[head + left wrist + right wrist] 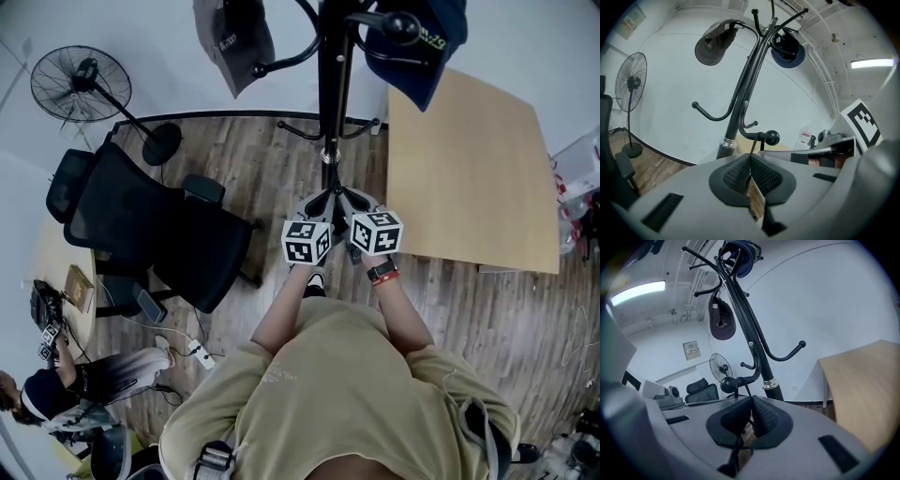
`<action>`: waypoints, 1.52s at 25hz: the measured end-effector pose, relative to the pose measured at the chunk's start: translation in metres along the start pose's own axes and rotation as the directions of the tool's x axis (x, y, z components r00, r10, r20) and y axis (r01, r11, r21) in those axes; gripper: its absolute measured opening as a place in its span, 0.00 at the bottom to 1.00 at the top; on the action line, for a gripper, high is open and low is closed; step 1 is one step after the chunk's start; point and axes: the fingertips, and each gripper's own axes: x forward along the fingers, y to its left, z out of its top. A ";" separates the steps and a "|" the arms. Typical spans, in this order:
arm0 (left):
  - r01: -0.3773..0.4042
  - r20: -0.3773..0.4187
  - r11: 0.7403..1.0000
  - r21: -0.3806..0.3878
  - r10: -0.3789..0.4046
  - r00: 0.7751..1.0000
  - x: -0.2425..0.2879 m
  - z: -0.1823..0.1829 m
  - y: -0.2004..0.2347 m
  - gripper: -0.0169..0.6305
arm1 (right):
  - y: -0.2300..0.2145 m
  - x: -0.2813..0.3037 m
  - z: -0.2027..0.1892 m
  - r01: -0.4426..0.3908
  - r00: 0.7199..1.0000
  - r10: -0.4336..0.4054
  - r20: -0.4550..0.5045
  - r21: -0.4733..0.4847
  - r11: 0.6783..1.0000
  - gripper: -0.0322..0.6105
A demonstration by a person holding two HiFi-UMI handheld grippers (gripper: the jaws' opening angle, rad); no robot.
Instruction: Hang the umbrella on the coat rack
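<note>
My left gripper (750,180) and right gripper (751,416) both have their jaws pinched tight on the umbrella's thin black strap (753,146). The strap is looped over a ball-tipped hook (764,137) low on the coat rack (330,84). The umbrella itself is hidden beneath them.

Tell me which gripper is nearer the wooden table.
Right. The right gripper is beside the edge of the wooden table; the left gripper sits beyond it, toward the office chair.

The coat rack (330,84) is glossy black metal with a bright silvery collar (729,142). The table (469,169) is smooth pale wood and the floor (234,159) grainy brown planks. The fingers (735,176) are matt, ribbed black.
</note>
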 end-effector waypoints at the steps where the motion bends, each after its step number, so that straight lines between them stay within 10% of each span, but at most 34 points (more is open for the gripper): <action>1: -0.003 0.000 1.000 0.002 0.003 1.000 0.000 0.000 0.000 0.06 | 0.001 0.000 0.000 -0.002 1.000 0.002 -0.003 -0.005 1.000 0.08; 38: -0.179 0.239 0.980 0.089 0.153 0.959 -0.129 0.066 -0.044 0.06 | 0.020 -0.157 0.061 0.185 0.956 -0.141 0.259 -0.155 0.970 0.07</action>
